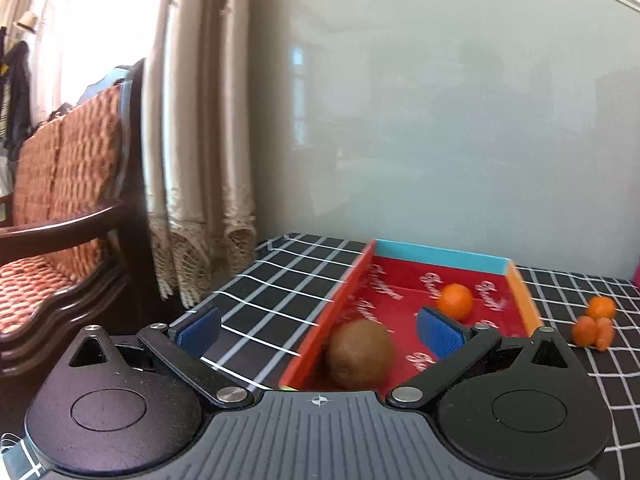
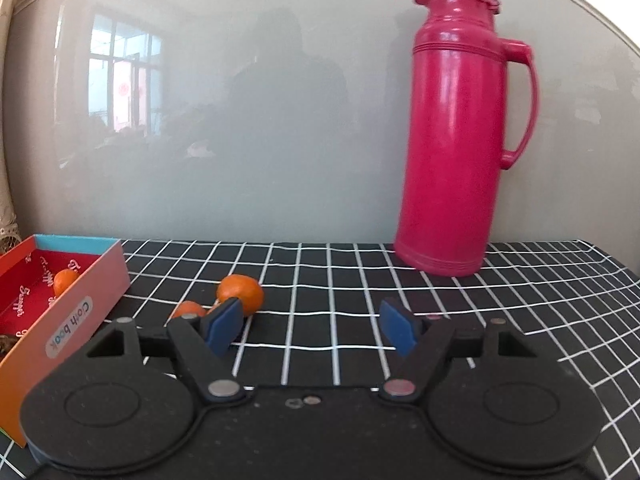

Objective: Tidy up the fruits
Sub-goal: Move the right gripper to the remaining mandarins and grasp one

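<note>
A red-lined cardboard box [image 1: 440, 258] stands on the black checked tablecloth; it also shows at the left of the right wrist view [image 2: 86, 276]. Inside lie a brown kiwi [image 1: 360, 354] near the front and an orange mandarin [image 1: 455, 301] further back, also seen in the right wrist view [image 2: 64, 281]. My left gripper [image 1: 320, 330] is open and empty, above the box's near left wall, with the kiwi between its fingers' line but free. Several small oranges [image 1: 594, 326] lie on the cloth right of the box. My right gripper [image 2: 312, 326] is open and empty, its left fingertip next to those oranges [image 2: 240, 292].
A tall pink thermos jug [image 2: 460, 132] stands at the back right against the glossy grey wall. A wooden chair with a woven cushion [image 1: 68, 208] and a curtain [image 1: 200, 120] are left of the table. The table's left edge runs close to the box.
</note>
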A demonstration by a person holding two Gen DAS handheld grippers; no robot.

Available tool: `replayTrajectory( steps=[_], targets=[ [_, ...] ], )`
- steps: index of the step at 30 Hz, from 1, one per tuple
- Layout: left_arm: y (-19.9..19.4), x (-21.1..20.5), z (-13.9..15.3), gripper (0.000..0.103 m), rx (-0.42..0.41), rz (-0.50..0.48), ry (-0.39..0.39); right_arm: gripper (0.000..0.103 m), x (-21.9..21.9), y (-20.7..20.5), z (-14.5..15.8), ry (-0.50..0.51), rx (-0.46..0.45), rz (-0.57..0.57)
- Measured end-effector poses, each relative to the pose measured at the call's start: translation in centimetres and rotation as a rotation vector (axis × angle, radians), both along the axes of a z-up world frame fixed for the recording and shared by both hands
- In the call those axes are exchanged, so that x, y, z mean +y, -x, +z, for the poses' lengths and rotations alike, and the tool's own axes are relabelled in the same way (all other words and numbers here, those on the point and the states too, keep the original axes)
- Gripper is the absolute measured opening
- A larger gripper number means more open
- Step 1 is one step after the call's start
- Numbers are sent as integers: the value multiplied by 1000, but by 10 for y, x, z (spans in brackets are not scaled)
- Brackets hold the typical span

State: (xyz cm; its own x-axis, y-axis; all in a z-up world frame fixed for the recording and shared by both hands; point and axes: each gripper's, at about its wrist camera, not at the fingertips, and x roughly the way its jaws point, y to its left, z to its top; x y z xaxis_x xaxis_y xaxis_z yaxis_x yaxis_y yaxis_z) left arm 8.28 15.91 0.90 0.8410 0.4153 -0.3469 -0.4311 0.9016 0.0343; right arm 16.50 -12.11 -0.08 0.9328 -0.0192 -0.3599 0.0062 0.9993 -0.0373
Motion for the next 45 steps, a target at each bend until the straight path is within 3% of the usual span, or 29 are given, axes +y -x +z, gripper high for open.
replayTrajectory(
  steps=[4,9,18,37,45],
  targets=[
    [-3,21,0,103,-7,54,30,71,14,-10,-2,26,10,24],
    [-10,40,-1,103,-18,96,54,52,27,-27,-11,43,67,42],
    [-19,53,-4,103,-1,105,56,51,44,-46,-20,52,114,69],
    [-18,71,-8,103,0,114,71,50,57,-72,-28,44,173,19],
    [-17,78,-9,103,8,118,69,40,63,-80,-34,56,219,47]
  ],
)
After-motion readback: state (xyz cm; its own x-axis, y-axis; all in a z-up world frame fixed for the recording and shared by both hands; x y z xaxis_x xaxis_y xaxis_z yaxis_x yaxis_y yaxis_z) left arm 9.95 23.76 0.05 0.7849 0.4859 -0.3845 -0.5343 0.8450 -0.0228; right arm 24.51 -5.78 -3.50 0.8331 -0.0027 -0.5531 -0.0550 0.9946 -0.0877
